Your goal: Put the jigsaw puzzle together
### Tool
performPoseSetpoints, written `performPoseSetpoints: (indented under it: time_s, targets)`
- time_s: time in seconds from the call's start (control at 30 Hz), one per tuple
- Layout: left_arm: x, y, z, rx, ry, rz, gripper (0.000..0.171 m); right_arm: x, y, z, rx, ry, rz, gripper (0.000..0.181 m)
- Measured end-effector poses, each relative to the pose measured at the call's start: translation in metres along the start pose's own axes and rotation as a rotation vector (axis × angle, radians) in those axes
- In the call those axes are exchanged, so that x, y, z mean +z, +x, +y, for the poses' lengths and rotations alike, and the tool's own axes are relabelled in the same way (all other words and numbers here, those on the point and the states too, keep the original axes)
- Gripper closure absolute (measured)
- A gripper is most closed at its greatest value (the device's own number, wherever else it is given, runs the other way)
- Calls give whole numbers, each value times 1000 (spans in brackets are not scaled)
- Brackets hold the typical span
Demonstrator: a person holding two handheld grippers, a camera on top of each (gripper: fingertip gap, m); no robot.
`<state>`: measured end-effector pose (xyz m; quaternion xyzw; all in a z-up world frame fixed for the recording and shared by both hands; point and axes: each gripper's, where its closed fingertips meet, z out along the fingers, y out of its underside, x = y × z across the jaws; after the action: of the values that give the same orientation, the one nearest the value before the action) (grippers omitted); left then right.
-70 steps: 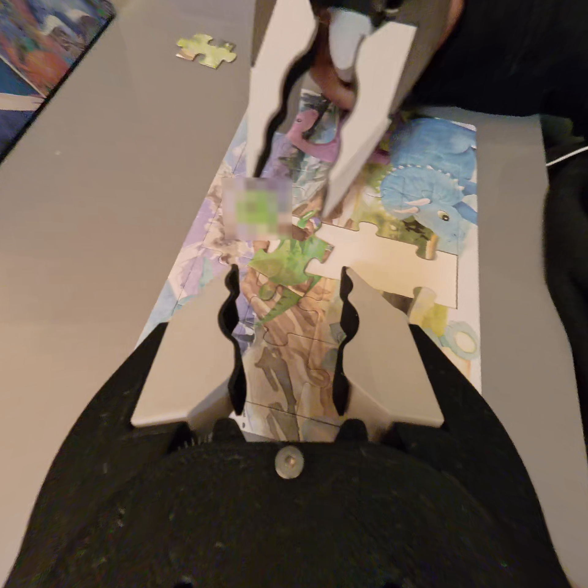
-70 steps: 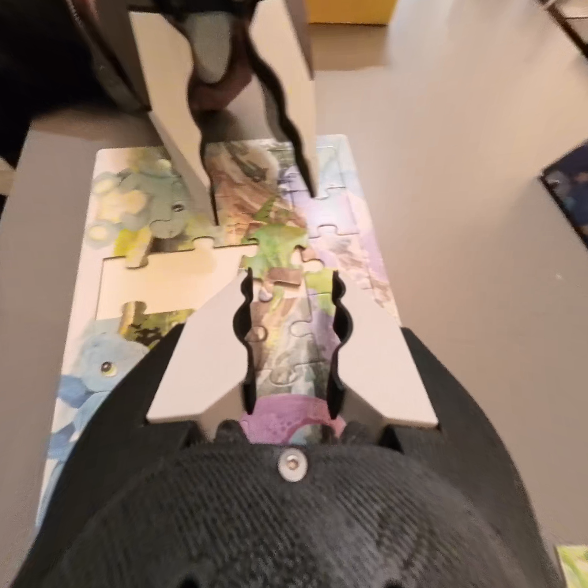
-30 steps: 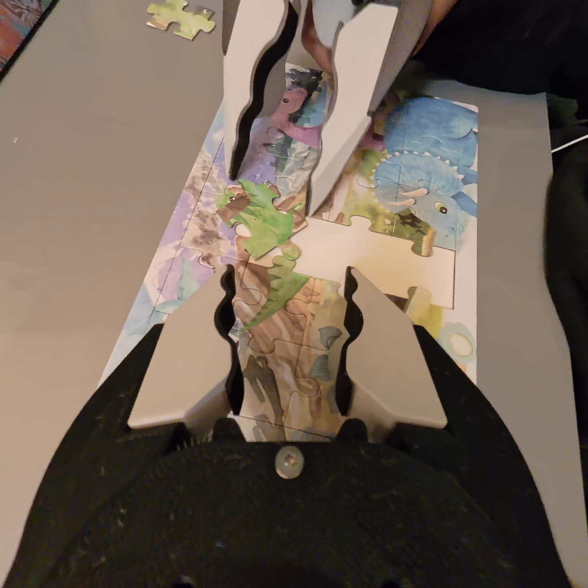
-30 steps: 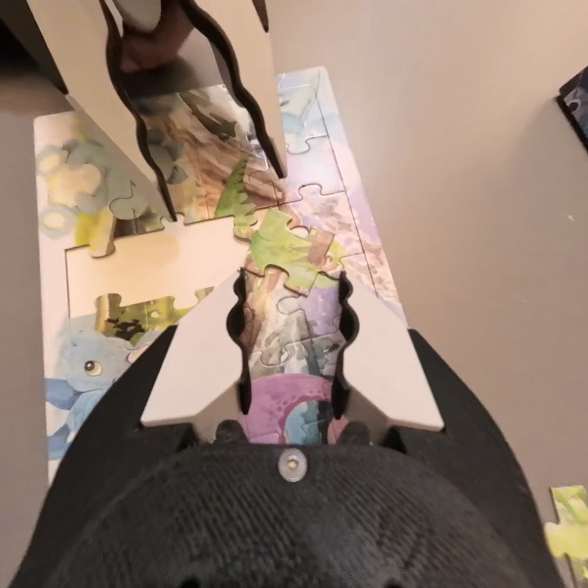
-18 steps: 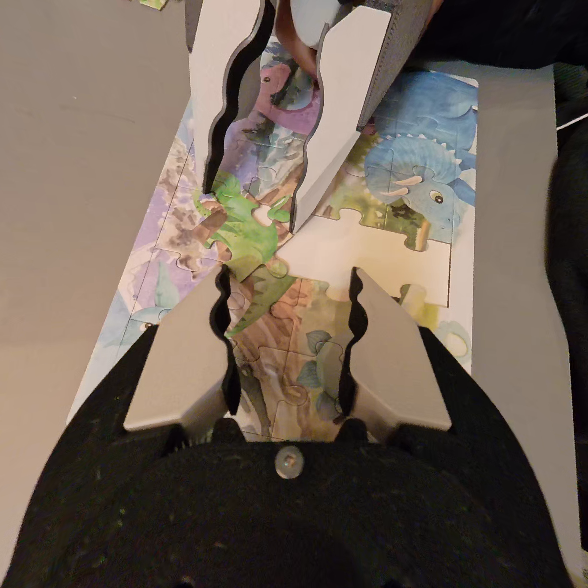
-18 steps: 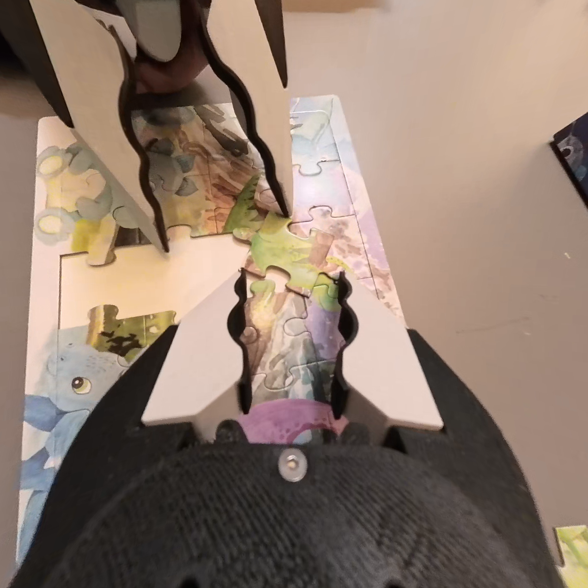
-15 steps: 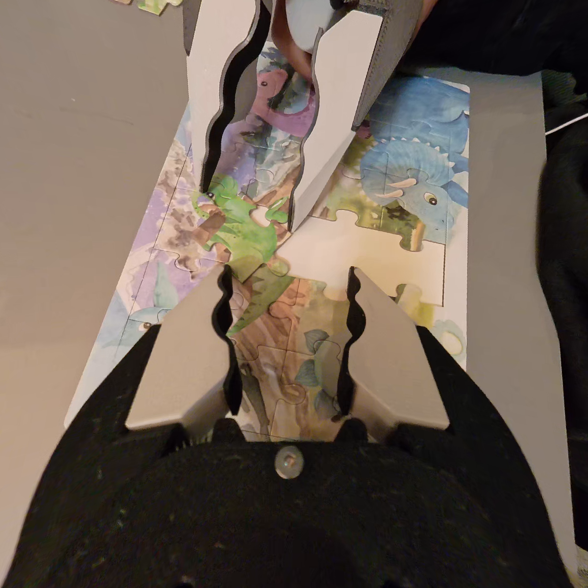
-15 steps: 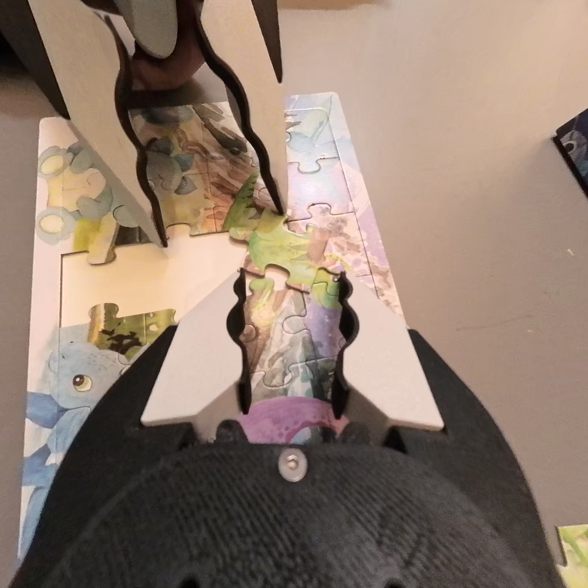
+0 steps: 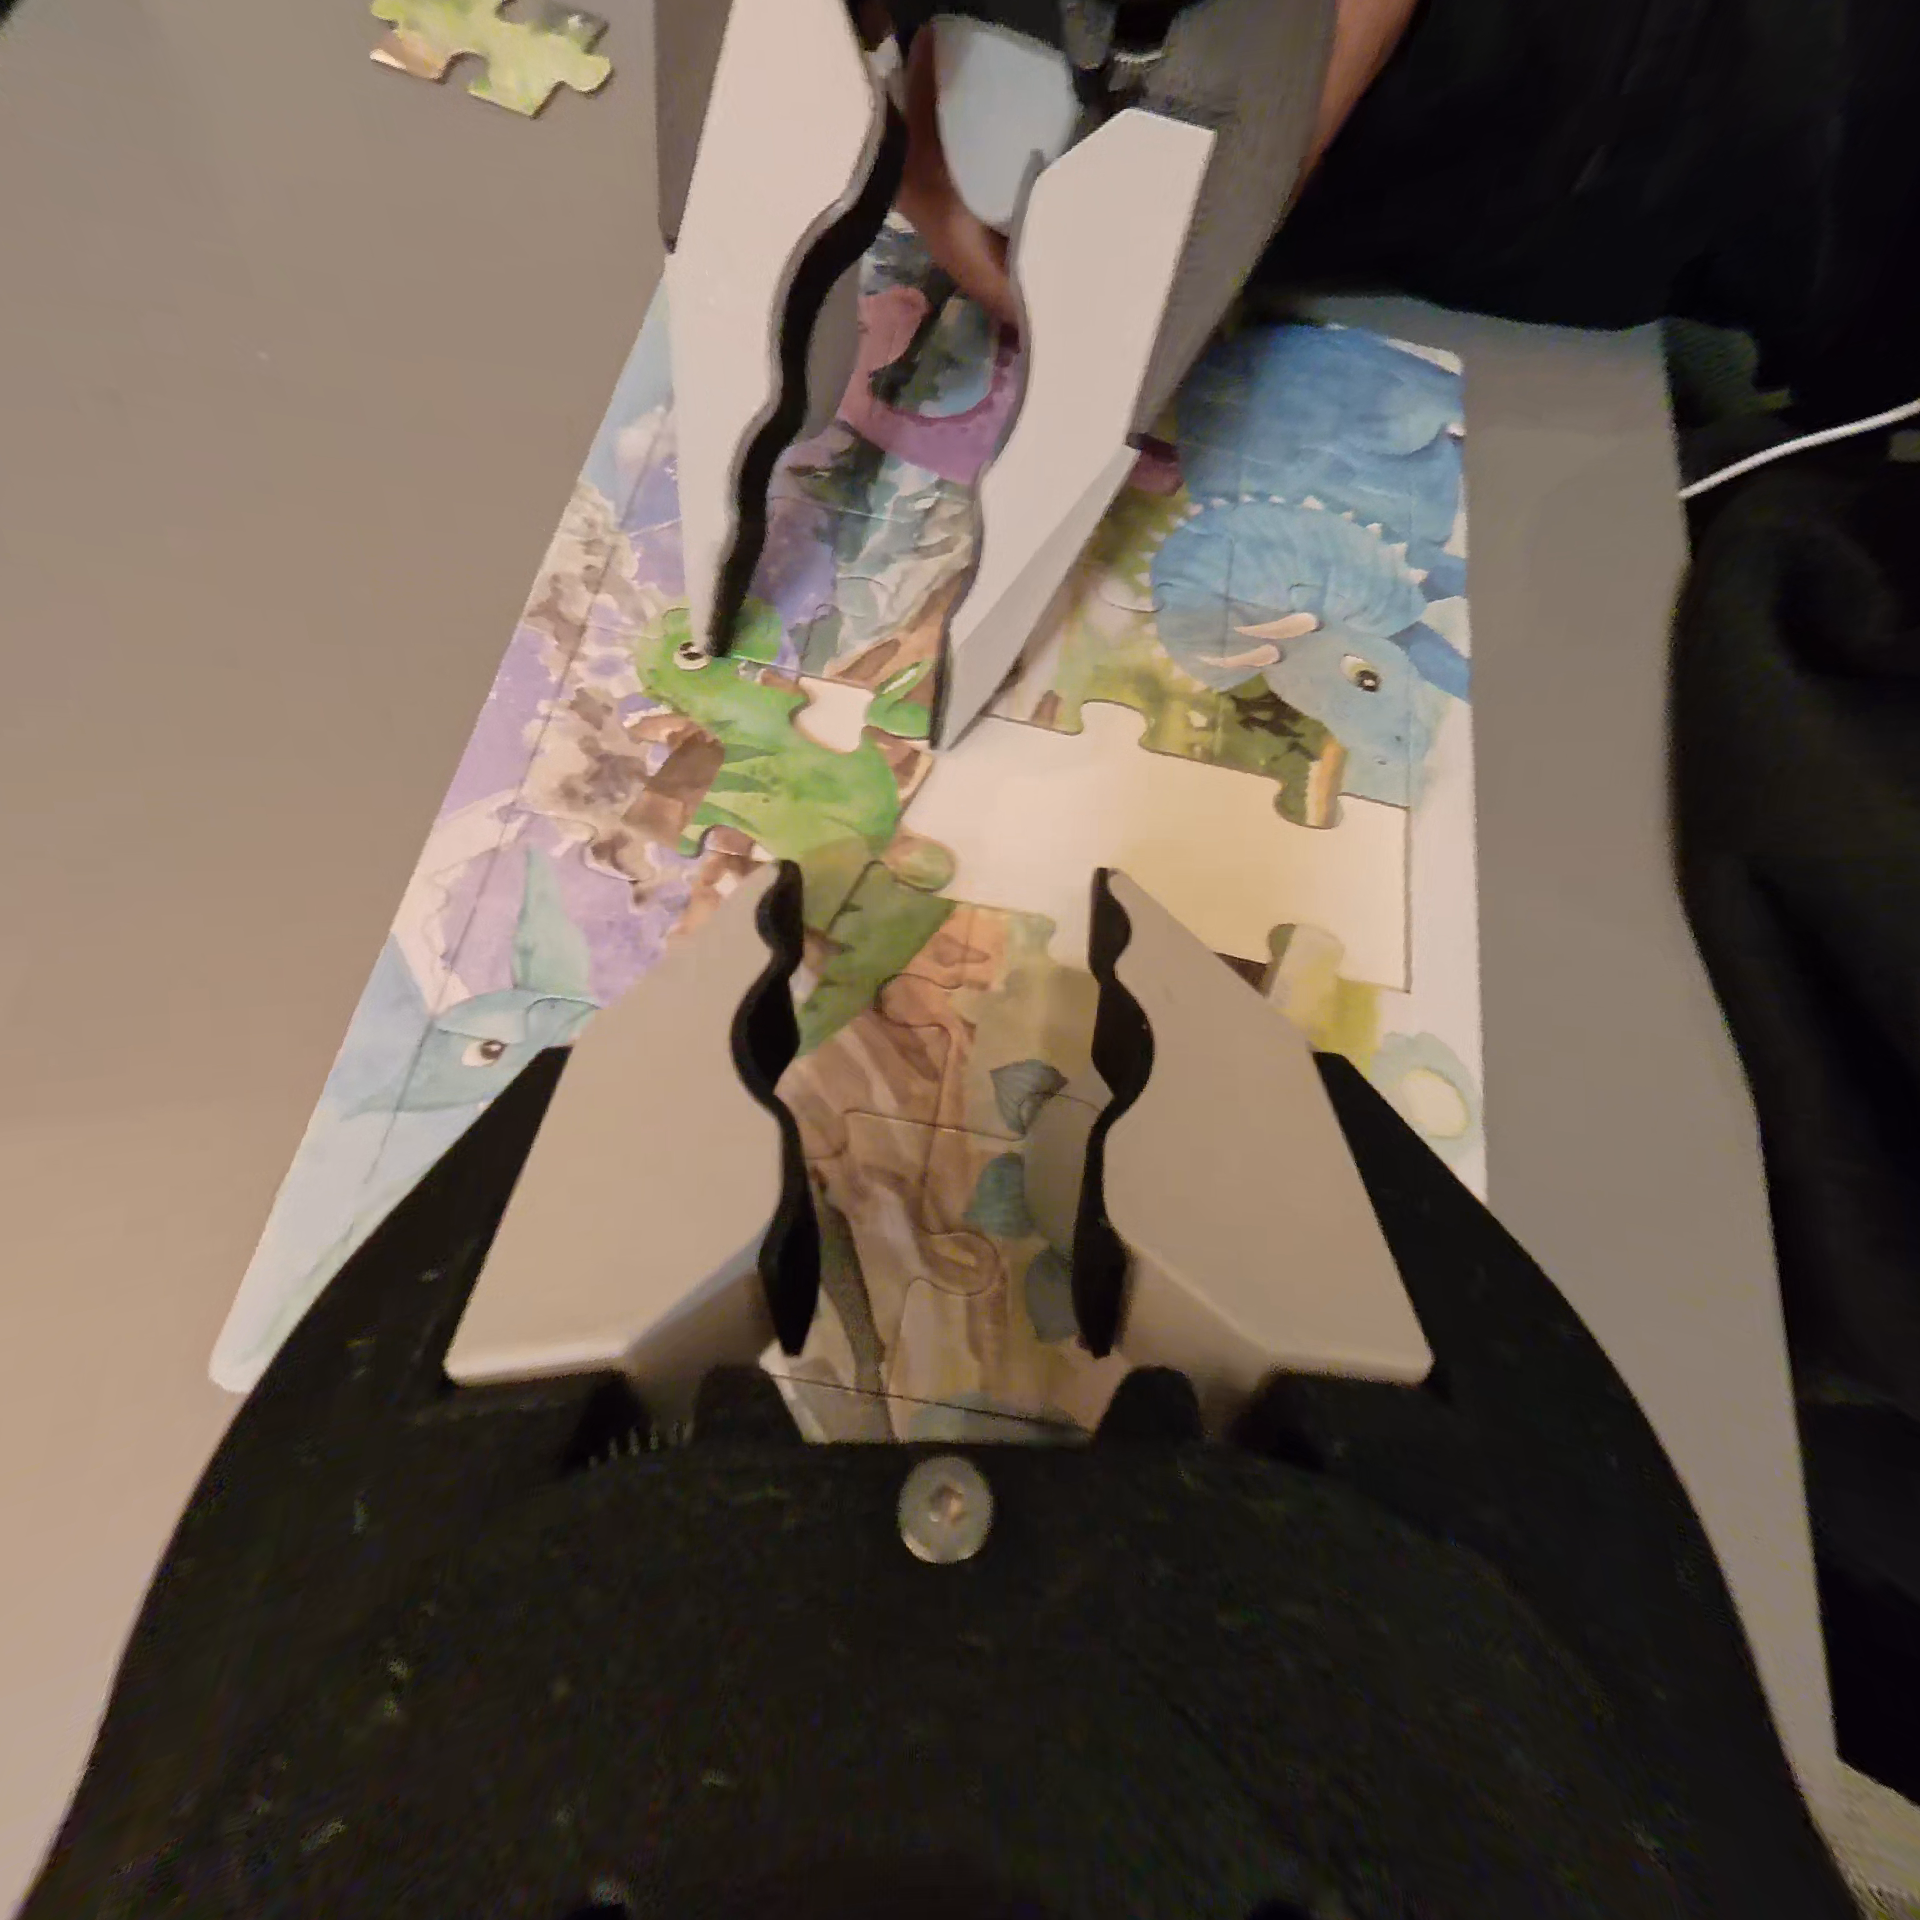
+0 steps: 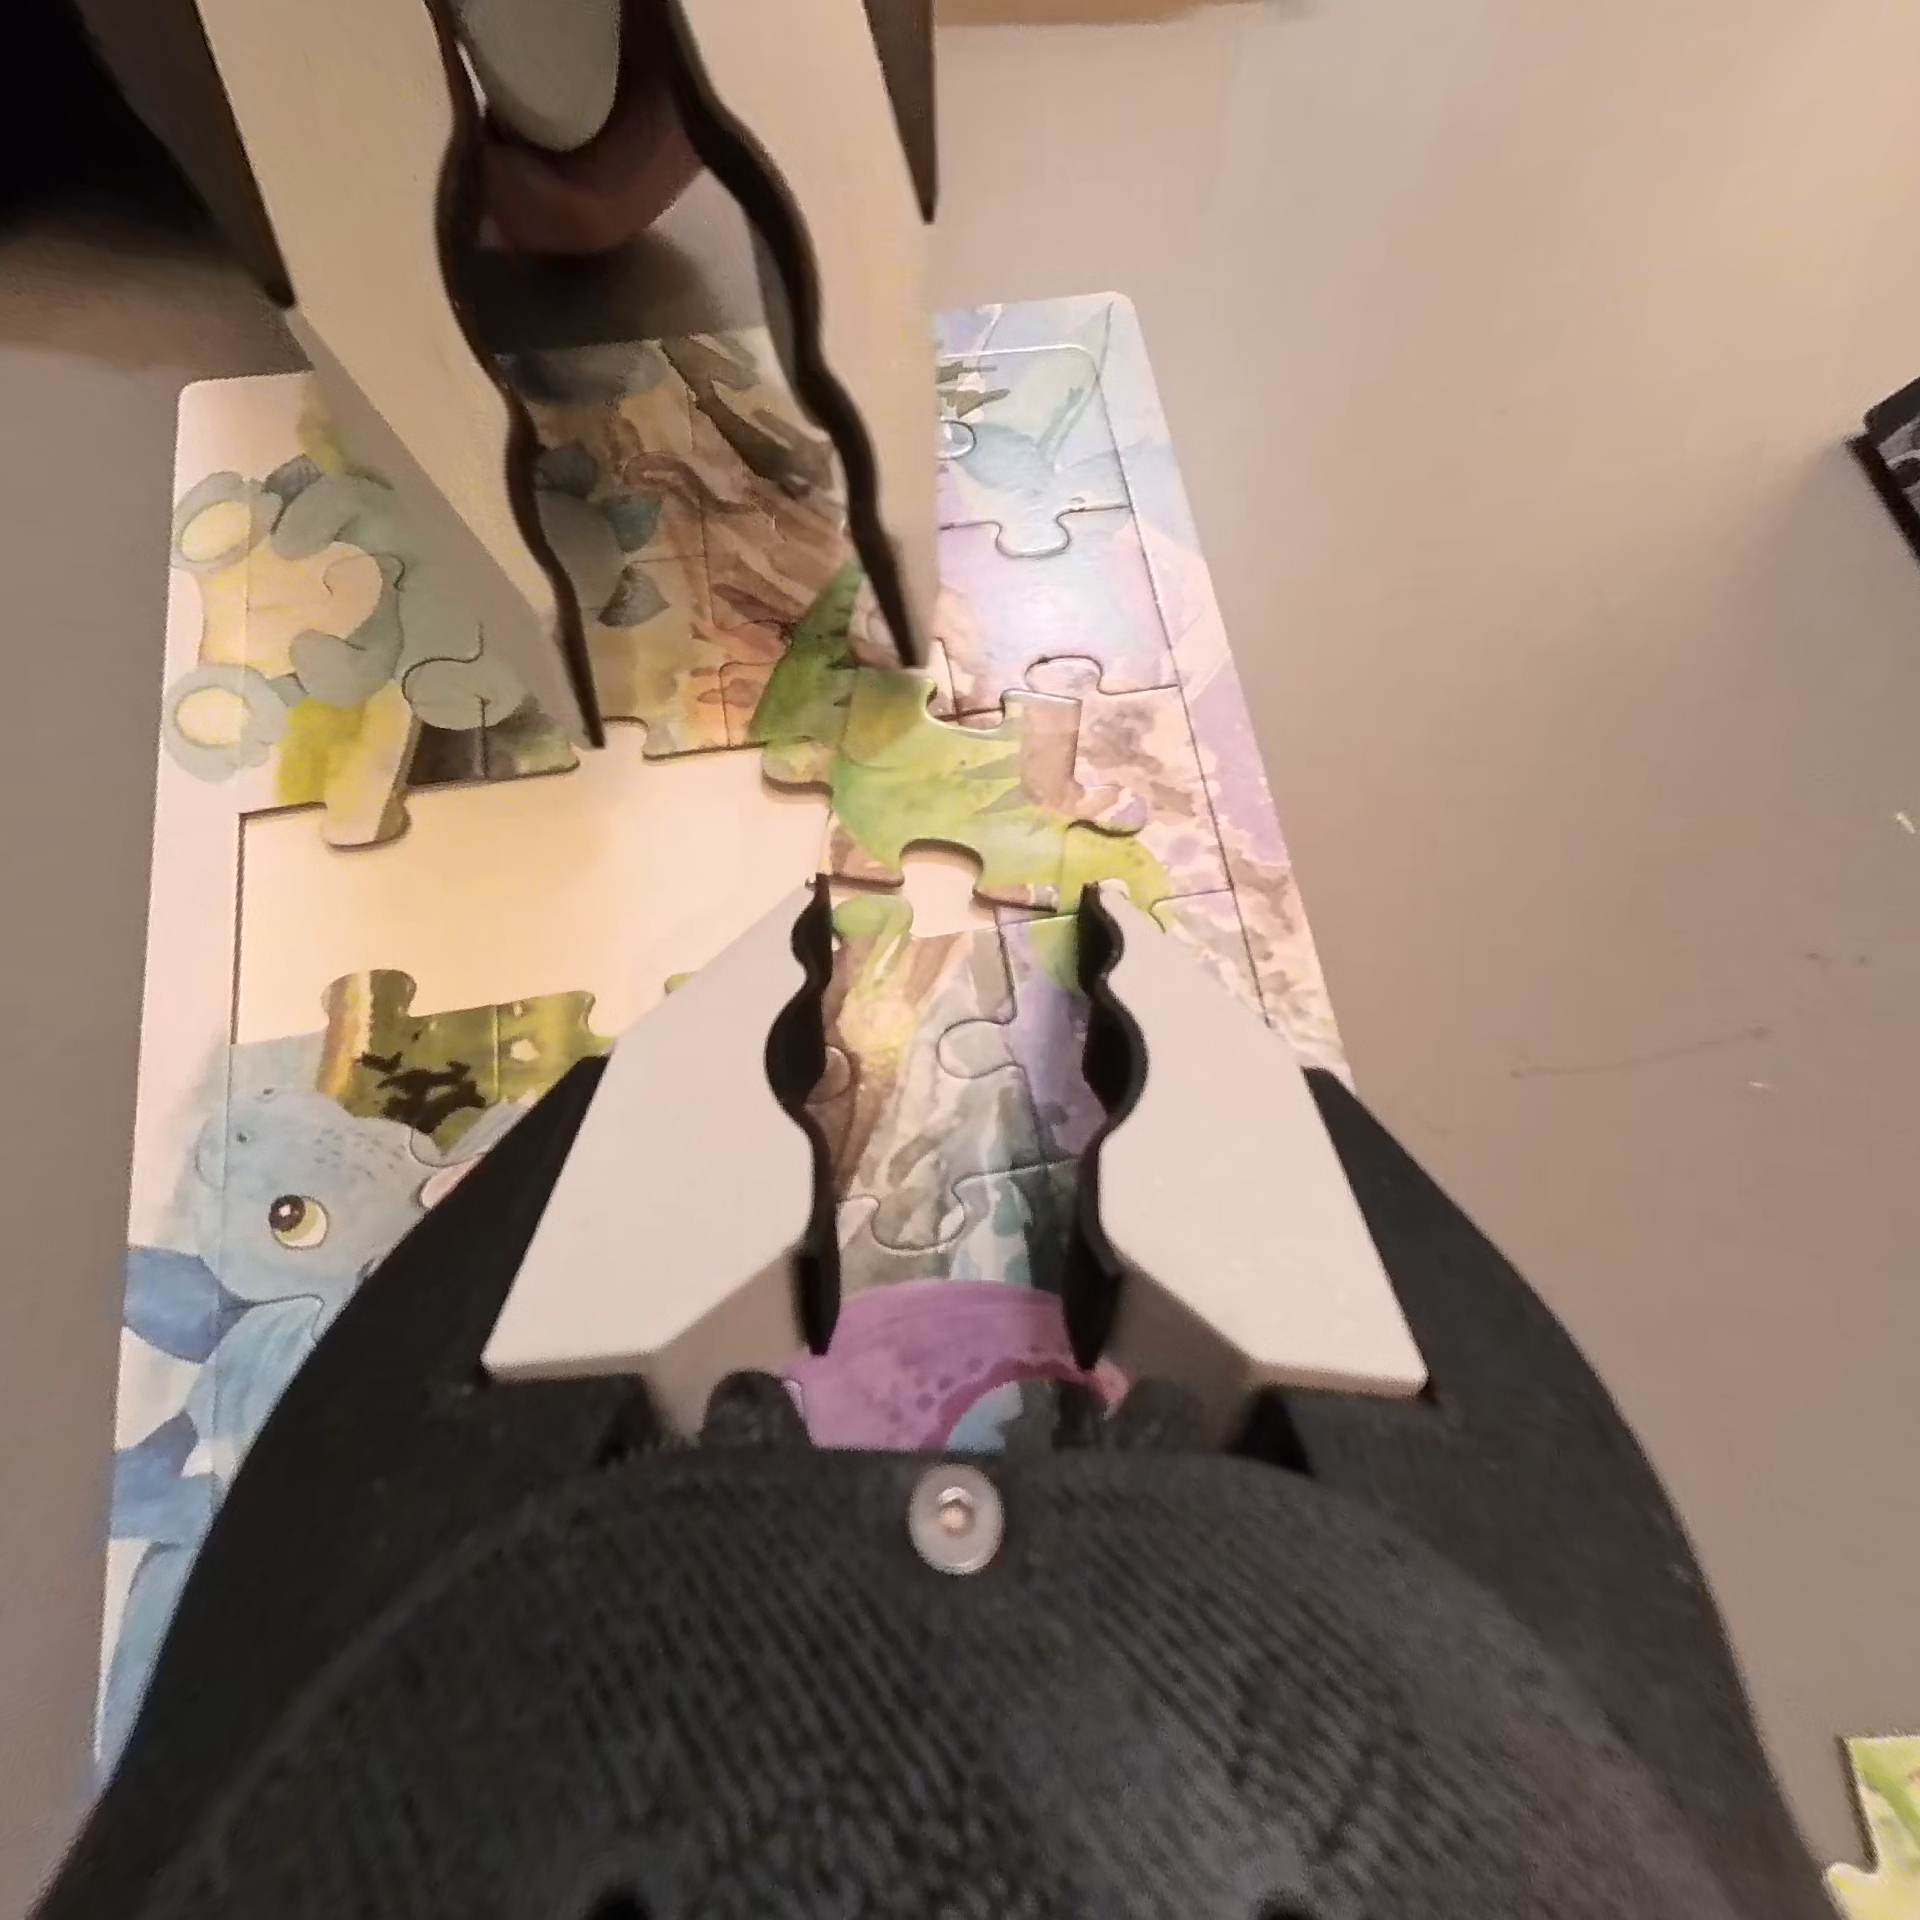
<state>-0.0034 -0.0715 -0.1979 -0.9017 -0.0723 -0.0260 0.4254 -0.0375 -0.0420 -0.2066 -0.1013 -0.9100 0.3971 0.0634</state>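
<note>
The dinosaur jigsaw [image 9: 1299, 603] lies flat on a grey table, with a bare white gap [image 9: 1143, 821] in its middle row. A green dinosaur piece [image 9: 790, 758] lies slightly crooked at the gap's left end, with a white notch showing beside it. My left gripper [image 9: 940, 878] is open and empty, just short of the piece. My right gripper [image 9: 831, 696] comes from the far side, open, with one fingertip on the piece's head. In the right wrist view the piece [image 10: 956, 790] sits between the right gripper [image 10: 951, 888] and the left gripper [image 10: 748, 698], whose fingertip touches its far corner.
A loose green piece [image 9: 488, 62] lies on the grey table [image 9: 260, 520] beyond the puzzle; it also shows at the right wrist view's lower right corner [image 10: 1881, 1423]. A dark flat object [image 10: 1891, 457] sits at the table's edge. A person's dark sleeve [image 9: 1766, 727] borders the puzzle. About 5 cm separates my left fingertips from my right. Left tips and right tips are each some 10 cm from the dinosaur jigsaw [image 9: 1299, 603].
The green piece has been pushed and turned between the two grippers' fingertips and now lies closer to square with its slot. Both grippers stayed open and shifted slightly.
</note>
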Motion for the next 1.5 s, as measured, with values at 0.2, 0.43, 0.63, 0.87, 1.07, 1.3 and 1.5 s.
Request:
performPoseSetpoints:
  time_s: [0.2,0.43,0.63,0.87,1.07,1.3,1.5]
  targets:
    - [5,-4,5,-42,-38,-11,105,5,-2,-4,6,15,4,132]
    - [5,2,4,-41,-37,19,110,6,-2,-6,13,12,14,136]
    - [3,4,2,-35,-14,36,114,5,-6,-6,15,18,-18,137]
    - [1,11,1,-21,-5,75,127,-2,-15,-7,-34,19,-63,137]
    - [-1,9,-3,-13,13,60,128,-4,-21,-5,-59,25,-103,137]
    - [1,3,-1,-4,-1,17,122,-1,-16,0,-60,6,-79,136]
    - [2,2,1,1,-12,6,120,0,-19,-1,-60,15,-96,136]
